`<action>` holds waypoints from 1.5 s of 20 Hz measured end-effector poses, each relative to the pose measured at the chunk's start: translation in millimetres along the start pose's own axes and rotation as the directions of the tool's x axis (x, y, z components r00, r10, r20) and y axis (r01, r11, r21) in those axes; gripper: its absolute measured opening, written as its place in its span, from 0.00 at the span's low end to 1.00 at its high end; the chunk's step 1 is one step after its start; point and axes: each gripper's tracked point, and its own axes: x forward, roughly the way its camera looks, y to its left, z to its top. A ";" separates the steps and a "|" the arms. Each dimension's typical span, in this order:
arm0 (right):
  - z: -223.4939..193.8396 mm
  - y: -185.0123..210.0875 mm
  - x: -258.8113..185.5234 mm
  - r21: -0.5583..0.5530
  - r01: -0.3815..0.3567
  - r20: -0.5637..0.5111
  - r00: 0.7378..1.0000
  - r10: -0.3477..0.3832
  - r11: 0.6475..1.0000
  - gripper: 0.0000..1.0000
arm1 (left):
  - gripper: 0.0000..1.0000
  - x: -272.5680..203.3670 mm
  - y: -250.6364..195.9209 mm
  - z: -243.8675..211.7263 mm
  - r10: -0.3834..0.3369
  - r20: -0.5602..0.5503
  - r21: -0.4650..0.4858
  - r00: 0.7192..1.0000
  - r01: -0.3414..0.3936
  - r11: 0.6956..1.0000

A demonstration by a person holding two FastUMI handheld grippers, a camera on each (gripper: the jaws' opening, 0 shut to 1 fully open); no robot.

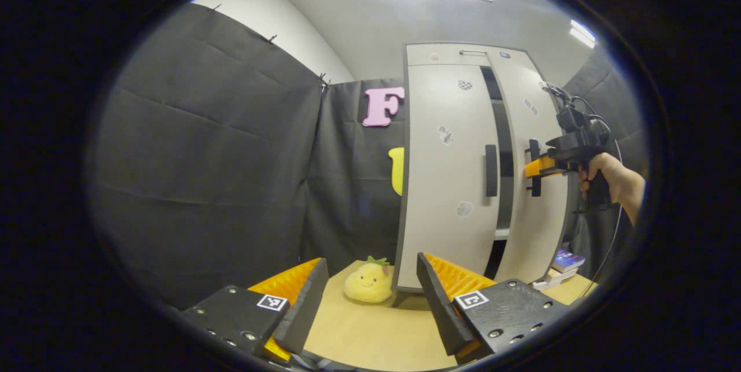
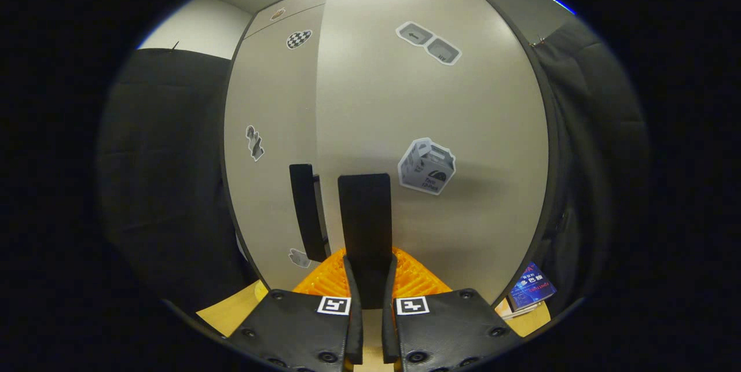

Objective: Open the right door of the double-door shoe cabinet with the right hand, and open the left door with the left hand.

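The shoe cabinet (image 1: 463,169) is stood on the table (image 1: 376,331). Its right door (image 2: 428,146) is swung ajar, its upright handle (image 2: 365,227) clamped in the right gripper (image 2: 370,279) jaws. The left door's handle (image 1: 491,170) is seen ahead-right of the left gripper (image 1: 370,302), whose jaws are spread wide.

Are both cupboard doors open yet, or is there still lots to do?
Not yet. The right door is cracked open, showing a dark gap, with the right gripper clamped on its handle. The left door looks shut; the left gripper hangs open, away from the left handle. That door is left.
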 end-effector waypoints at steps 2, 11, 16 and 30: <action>-1.1 0.3 -3.1 0.014 -0.032 -0.001 0.999 0.032 0.999 0.14 | 0.90 -0.7 -11.5 -0.6 -0.025 0.001 0.003 1.000 0.025 1.000; -2.1 -13.4 -16.9 0.022 -0.089 -0.026 0.996 0.089 0.996 0.14 | 0.90 3.7 -60.5 0.7 -0.123 0.015 -0.003 0.992 0.123 0.992; -1.1 -22.5 -23.9 0.038 -0.109 -0.030 0.993 0.110 0.993 0.11 | 0.90 14.3 -102.8 -6.0 -0.211 0.006 -0.017 0.977 0.211 0.977; 2.9 -60.0 -46.3 -0.001 -0.076 0.049 0.996 0.076 0.997 0.14 | 0.89 39.2 -178.3 -9.9 -0.332 -0.025 -0.001 0.943 0.332 0.943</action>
